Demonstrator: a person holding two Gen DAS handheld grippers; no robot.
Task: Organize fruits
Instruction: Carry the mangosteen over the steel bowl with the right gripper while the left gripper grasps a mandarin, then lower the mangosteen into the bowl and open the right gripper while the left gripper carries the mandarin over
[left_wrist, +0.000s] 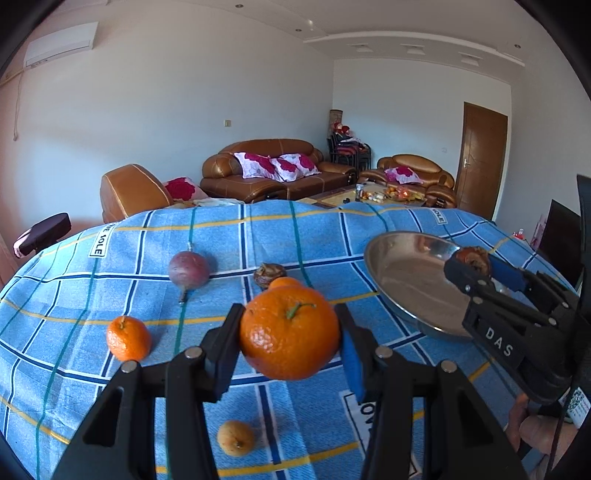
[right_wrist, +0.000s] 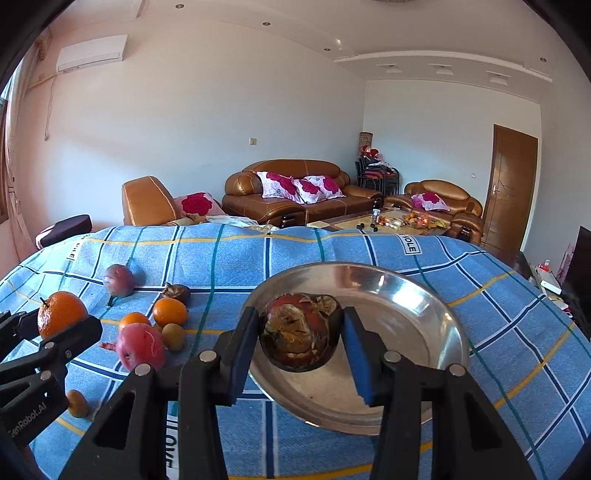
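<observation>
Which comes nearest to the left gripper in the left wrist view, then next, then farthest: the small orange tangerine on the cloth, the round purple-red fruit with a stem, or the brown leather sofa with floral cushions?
1. Small orange tangerine: on the cloth just left of the left gripper.
2. Round purple-red fruit: farther back on the cloth, left of centre.
3. Brown leather sofa: across the room, beyond the table.

Orange (left_wrist: 289, 332) held aloft; dark mangosteen (right_wrist: 300, 334) (dried calyx) above steel plate (right_wrist: 424, 314).

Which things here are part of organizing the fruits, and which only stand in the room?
Job: large orange tangerine in left gripper; dark wrinkled fruit in right gripper; round steel plate; loose fruits on the cloth.
Not job: brown leather sofa; wooden door.
</observation>
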